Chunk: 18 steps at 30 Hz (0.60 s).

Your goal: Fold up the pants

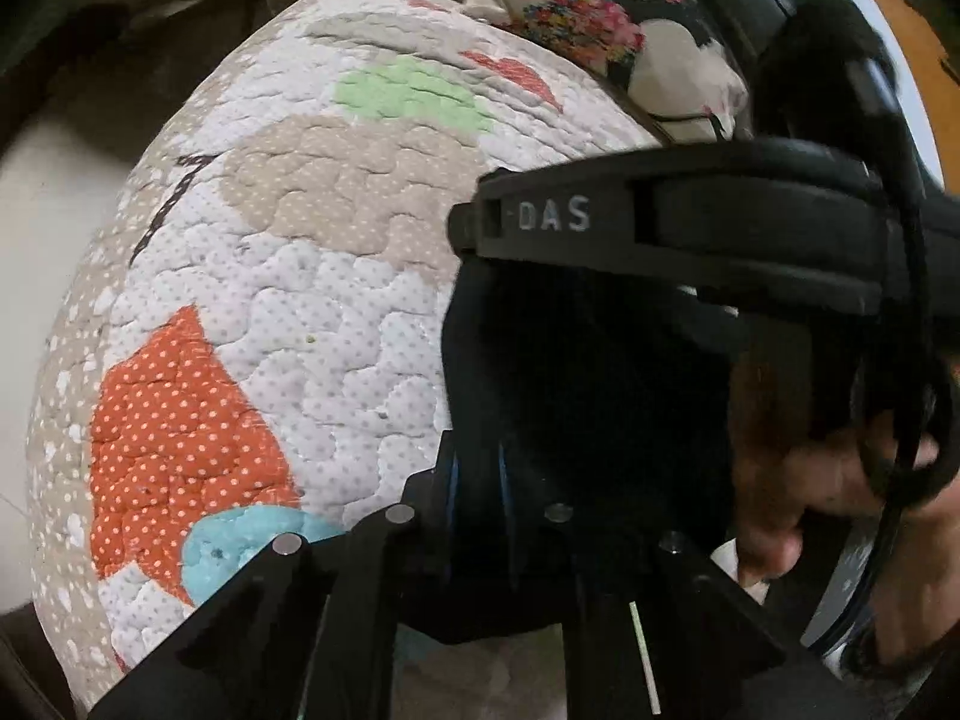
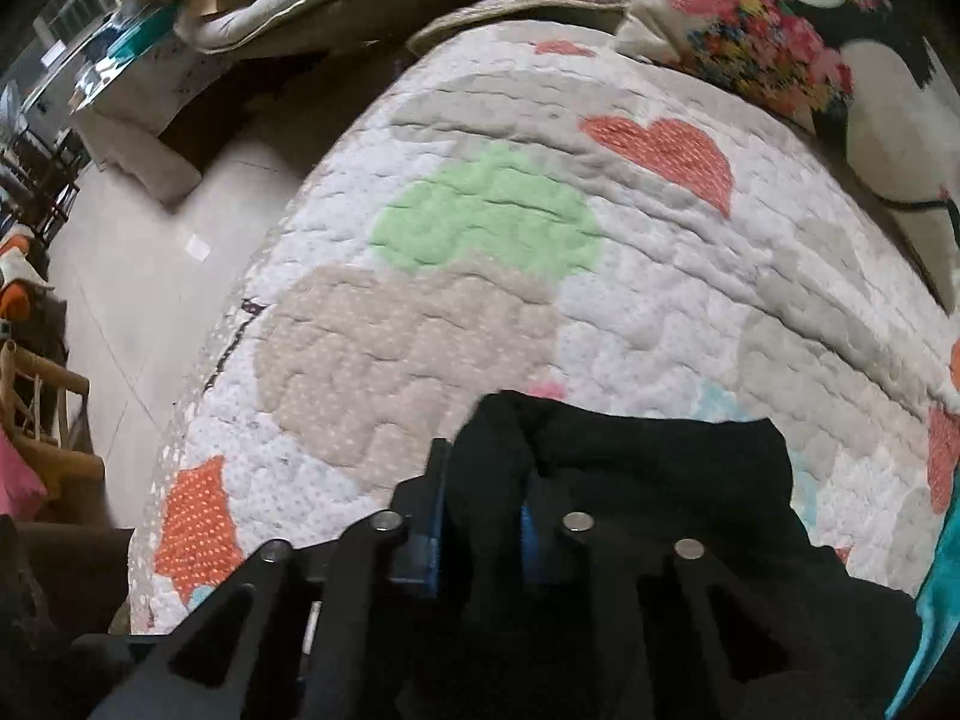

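Black pants [image 2: 630,468] lie bunched on a quilted bedspread [image 2: 492,276] patterned with green, beige and orange patches. My right gripper [image 2: 483,510] points down at them, and its blue pads [image 2: 435,516] pinch a raised fold of the black cloth. In the left wrist view the pants [image 1: 588,396] fill the right-centre as a dark mass. There my left gripper [image 1: 478,474] is shut, with black fabric caught between its blue pads [image 1: 453,480]. The right gripper's black housing [image 1: 690,222] crosses just above the pants, held by a hand [image 1: 810,480].
A floral pillow [image 2: 768,42] rests at the quilt's far right. The bed's left edge drops to a pale floor [image 2: 150,276]. A beige cushion [image 2: 300,6] lies beyond the bed and a wooden chair [image 2: 42,414] stands far left. Teal cloth [image 2: 936,600] shows at the right edge.
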### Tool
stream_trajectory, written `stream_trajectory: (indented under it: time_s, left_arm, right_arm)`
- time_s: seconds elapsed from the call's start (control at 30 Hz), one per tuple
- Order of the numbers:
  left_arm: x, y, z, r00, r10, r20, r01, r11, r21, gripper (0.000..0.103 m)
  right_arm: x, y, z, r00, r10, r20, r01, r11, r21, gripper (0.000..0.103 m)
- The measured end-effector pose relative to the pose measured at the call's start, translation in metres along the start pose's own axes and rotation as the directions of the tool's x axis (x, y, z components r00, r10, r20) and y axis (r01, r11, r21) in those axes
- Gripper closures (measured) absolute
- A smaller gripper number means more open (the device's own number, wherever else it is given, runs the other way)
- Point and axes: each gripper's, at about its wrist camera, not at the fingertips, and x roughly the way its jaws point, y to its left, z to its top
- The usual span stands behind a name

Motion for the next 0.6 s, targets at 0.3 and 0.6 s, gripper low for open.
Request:
stream_trajectory:
  time_s: [0.3, 0.6]
  left_arm:
    - [-0.038, 0.047, 0.016, 0.998, 0.025, 0.060, -0.016, 0.989, -0.149, 0.092]
    - [-0.050, 0.104, 0.007, 0.999, 0.020, 0.031, -0.007, 0.930, -0.367, 0.071]
  right_arm:
    - [-0.002, 0.028, 0.036, 0.996, 0.088, 0.027, -0.088, 0.996, 0.011, 0.086]
    - [0.002, 0.056, 0.059, 0.983, 0.166, 0.074, -0.169, 0.985, 0.036, 0.057]
